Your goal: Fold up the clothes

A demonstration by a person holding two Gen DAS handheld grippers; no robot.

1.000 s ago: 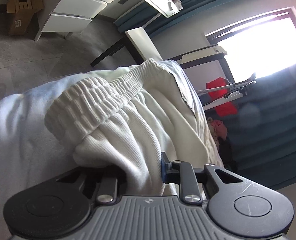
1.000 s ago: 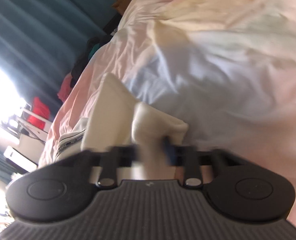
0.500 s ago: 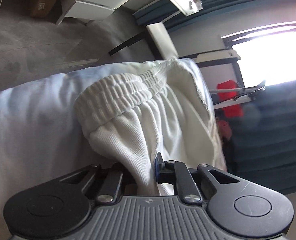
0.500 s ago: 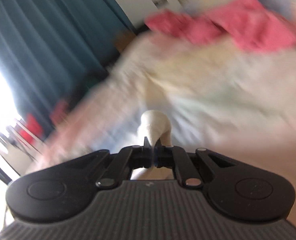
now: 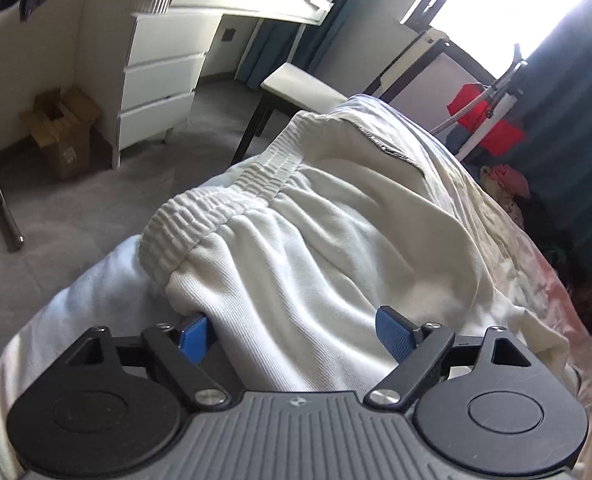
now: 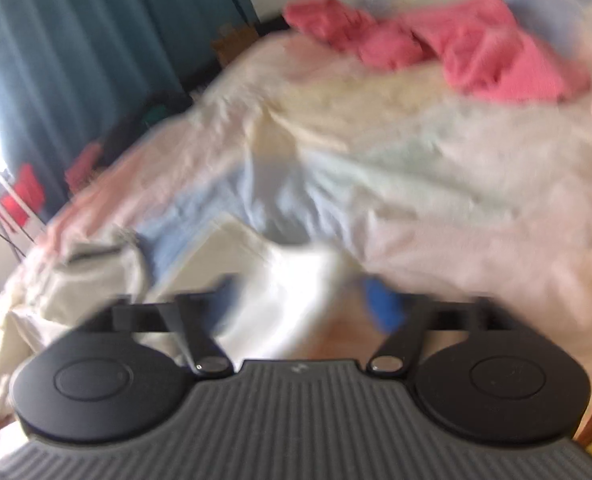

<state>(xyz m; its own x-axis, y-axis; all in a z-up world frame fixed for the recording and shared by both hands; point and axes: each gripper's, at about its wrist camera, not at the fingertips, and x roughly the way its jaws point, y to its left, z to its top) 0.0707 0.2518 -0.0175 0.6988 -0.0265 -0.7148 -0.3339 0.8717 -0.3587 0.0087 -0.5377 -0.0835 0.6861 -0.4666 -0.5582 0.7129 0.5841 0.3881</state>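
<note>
Left gripper point(image 5: 294, 334): jaws spread wide, blue pads either side of the white shorts point(image 5: 315, 248), cloth bulging between them but not clamped. Shorts lie bunched at the corner of the bed point(image 5: 535, 264), ribbed waistband point(image 5: 216, 208) toward the edge nearest the floor, dark-stitched hem further back.

Right gripper point(image 6: 307, 300): jaws also apart, view is motion-blurred. A white fold of the shorts point(image 6: 292, 280) sits between the pads; can't tell if it touches either pad. Rest of that cloth trails toward the bed's left edge.

Beyond: pale rumpled sheet point(image 6: 435, 184), pink garment point(image 6: 455, 48) at the far side of the bed. Off the bed: white drawers point(image 5: 160, 80), chair point(image 5: 296, 88), cardboard box point(image 5: 62, 132), teal curtains point(image 6: 76, 40).
</note>
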